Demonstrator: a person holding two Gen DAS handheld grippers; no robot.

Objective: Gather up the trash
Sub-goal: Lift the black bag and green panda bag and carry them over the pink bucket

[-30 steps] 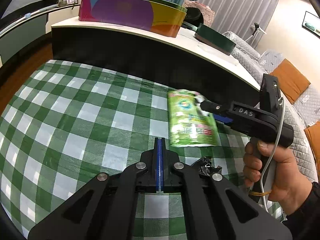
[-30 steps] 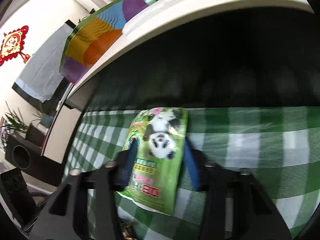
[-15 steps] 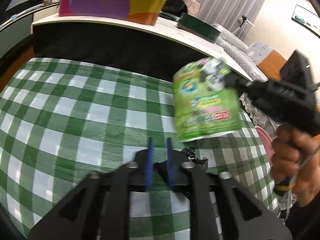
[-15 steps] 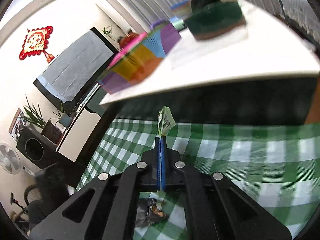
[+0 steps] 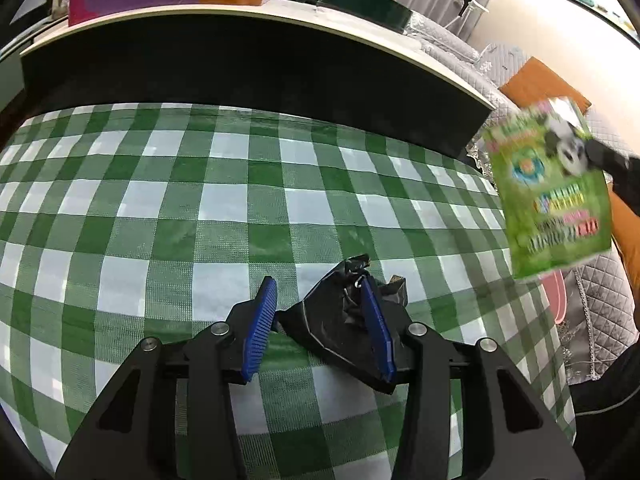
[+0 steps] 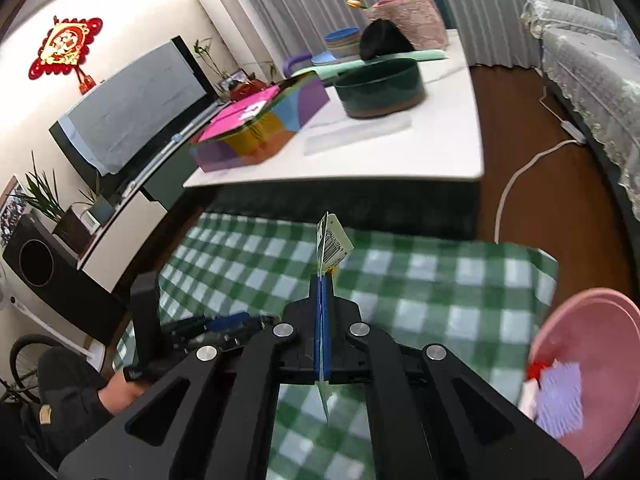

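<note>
A crumpled black wrapper (image 5: pixel 332 332) lies on the green checked cloth (image 5: pixel 160 200). My left gripper (image 5: pixel 318 286) straddles it, jaws opening, the wrapper between the blue pads (image 5: pixel 260 320) and against the right one. Off to the right, a green snack packet (image 5: pixel 548 196) with a panda print hangs in the air. My right gripper (image 5: pixel 592 156) is shut on its top edge. In the right wrist view the packet (image 6: pixel 334 242) shows edge-on, pinched in the shut right gripper (image 6: pixel 322 280).
A pink basin (image 6: pixel 592 320) holding purple and red scraps sits at the cloth's right end. A low white table (image 6: pixel 440 140) behind carries a colourful box (image 6: pixel 256 128) and a dark green bowl (image 6: pixel 380 88). A grey sofa (image 5: pixel 592 312) stands on the right.
My right gripper closed on the green packet and lifted it up and rightward off the cloth. My left gripper went from shut to open and moved over the black wrapper.
</note>
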